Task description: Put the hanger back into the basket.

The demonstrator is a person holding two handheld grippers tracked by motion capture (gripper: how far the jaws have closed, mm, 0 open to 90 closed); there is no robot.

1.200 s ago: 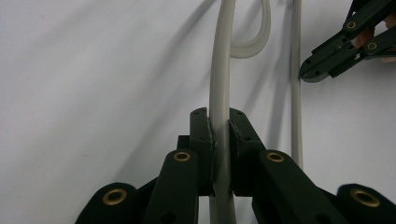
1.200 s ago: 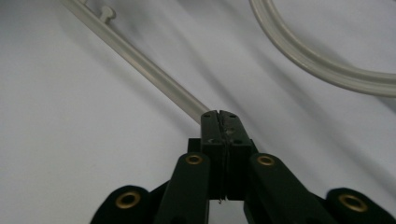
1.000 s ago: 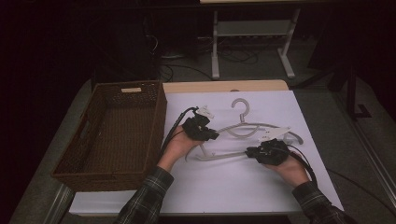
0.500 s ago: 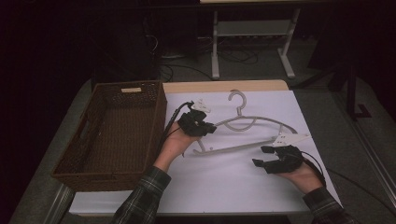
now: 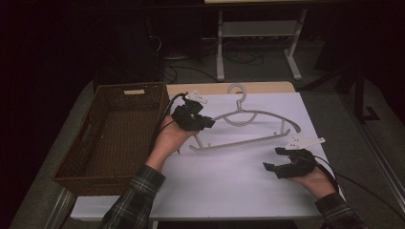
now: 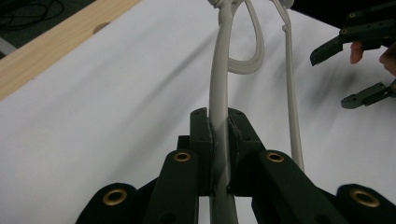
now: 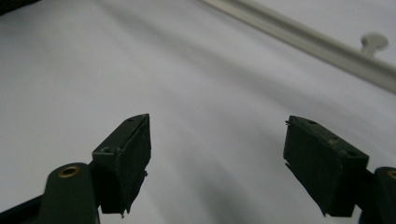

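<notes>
Hanger point(image 5: 248, 125): pale plastic, on the white sheet point(image 5: 229, 186) mid-table, long axis running left to right, hook pointing far. Left gripper point(image 5: 195, 119) is clamped on its left shoulder end, the arm pinched between the pads point(image 6: 205, 140). Right gripper point(image 5: 278, 159) sits near-right of the hanger, apart from it; its jaws have just been opening, wide, nothing between. Wicker basket point(image 5: 114, 95) lies left, so the left hand is the nearer carrier.
</notes>
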